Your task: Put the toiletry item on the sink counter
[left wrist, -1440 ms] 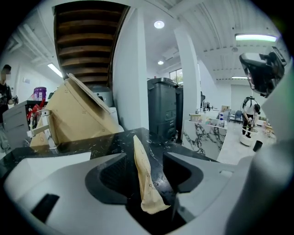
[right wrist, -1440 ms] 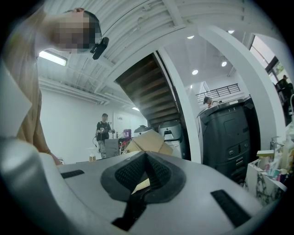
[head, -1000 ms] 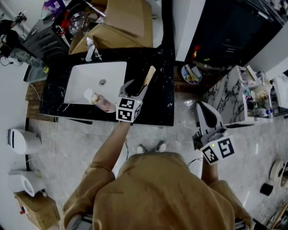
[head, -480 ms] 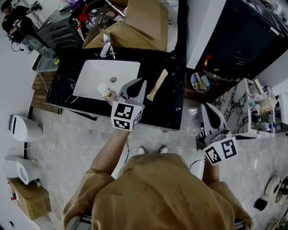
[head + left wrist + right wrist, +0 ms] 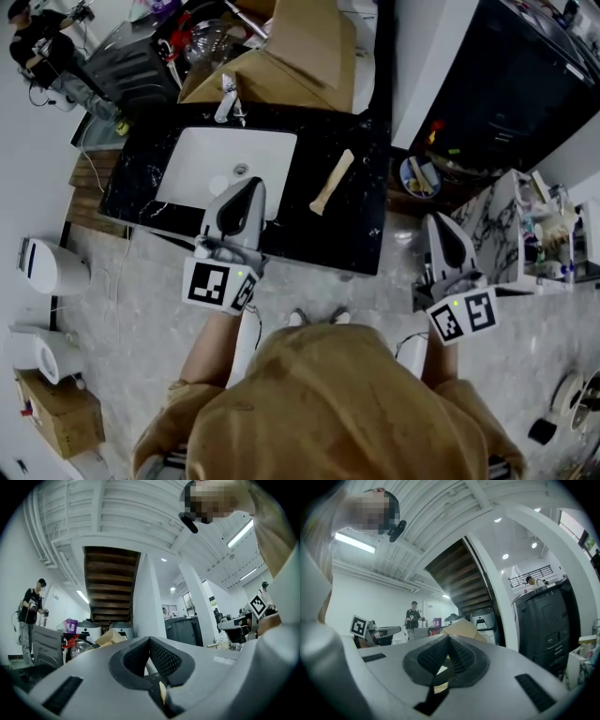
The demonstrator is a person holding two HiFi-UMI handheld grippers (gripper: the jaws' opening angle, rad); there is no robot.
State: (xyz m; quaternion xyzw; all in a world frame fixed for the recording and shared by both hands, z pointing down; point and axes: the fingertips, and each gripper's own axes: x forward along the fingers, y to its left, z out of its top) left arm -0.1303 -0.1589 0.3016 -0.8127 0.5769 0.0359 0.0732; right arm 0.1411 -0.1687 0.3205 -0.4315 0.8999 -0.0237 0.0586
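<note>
Left claw [image 5: 246, 185] closed over sink basin [image 5: 197, 161].

right tongs [image 5: 449, 641] jaws together, empty; person [image 5: 414, 616] standing behind

**Colour and pattern reference for your station**

You see a black surface [image 5: 361, 220] veined in white, with a white basin [image 5: 195, 161] and a pale tan stick-shaped item [image 5: 332, 181]. The left claw [image 5: 251, 183] and right claw [image 5: 438, 221] have light grey shells, black cross-hatched pads [image 5: 162, 659] and cubes bearing black-and-white square markers. The floor [image 5: 122, 302] is mottled grey; your top [image 5: 328, 403] is ochre.
</note>
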